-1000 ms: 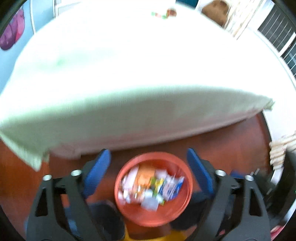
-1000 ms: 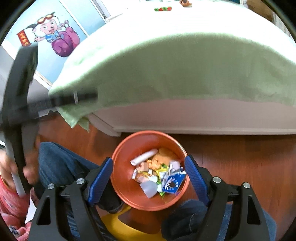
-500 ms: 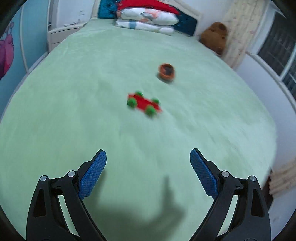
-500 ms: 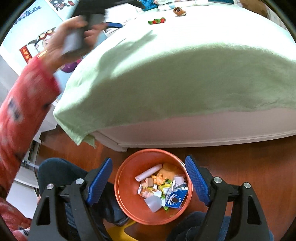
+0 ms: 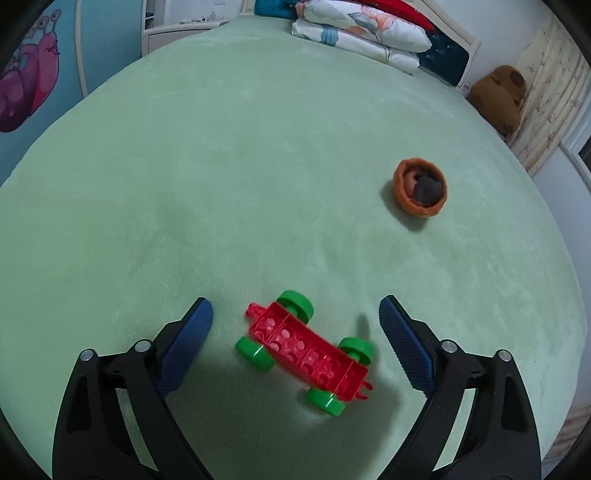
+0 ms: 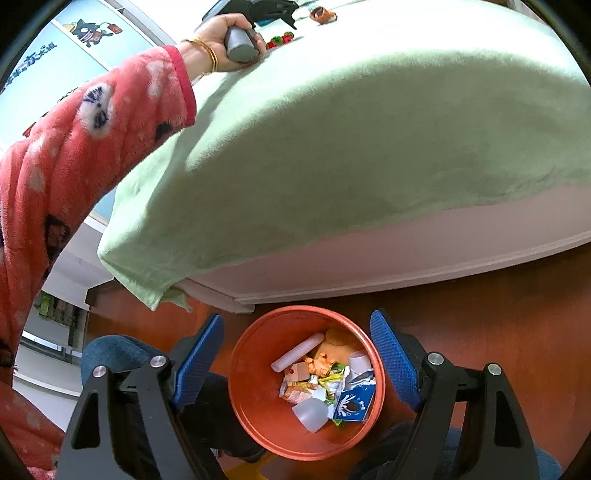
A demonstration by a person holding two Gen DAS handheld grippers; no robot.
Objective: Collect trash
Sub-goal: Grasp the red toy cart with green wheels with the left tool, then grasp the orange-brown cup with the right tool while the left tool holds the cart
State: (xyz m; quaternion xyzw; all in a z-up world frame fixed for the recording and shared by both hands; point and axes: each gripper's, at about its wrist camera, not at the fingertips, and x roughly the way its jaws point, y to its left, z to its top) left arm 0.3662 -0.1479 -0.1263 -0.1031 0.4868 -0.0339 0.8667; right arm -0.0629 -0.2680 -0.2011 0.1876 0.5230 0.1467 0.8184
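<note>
A red brick toy car with green wheels [image 5: 304,349] lies on the green bed cover [image 5: 221,166]. My left gripper [image 5: 295,325] is open just above it, one blue pad on each side, not touching. A small orange-brown cup-like piece [image 5: 420,187] lies further back to the right. My right gripper [image 6: 297,347] is open and empty, hovering over the orange bin [image 6: 255,391] on the floor, which holds several wrappers and bits of trash [image 6: 325,384]. The toy car [image 6: 279,39] and the orange piece [image 6: 323,14] show far off in the right wrist view.
Folded bedding and pillows [image 5: 362,33] lie at the head of the bed, a brown plush toy [image 5: 498,96] to their right. The person's red-sleeved arm [image 6: 92,122] reaches over the bed. The bin stands on a wooden floor [image 6: 498,306] by the bed's edge.
My left gripper rose from over the bin, swung onto the bed and closed in on the red toy car. My right gripper stayed over the bin.
</note>
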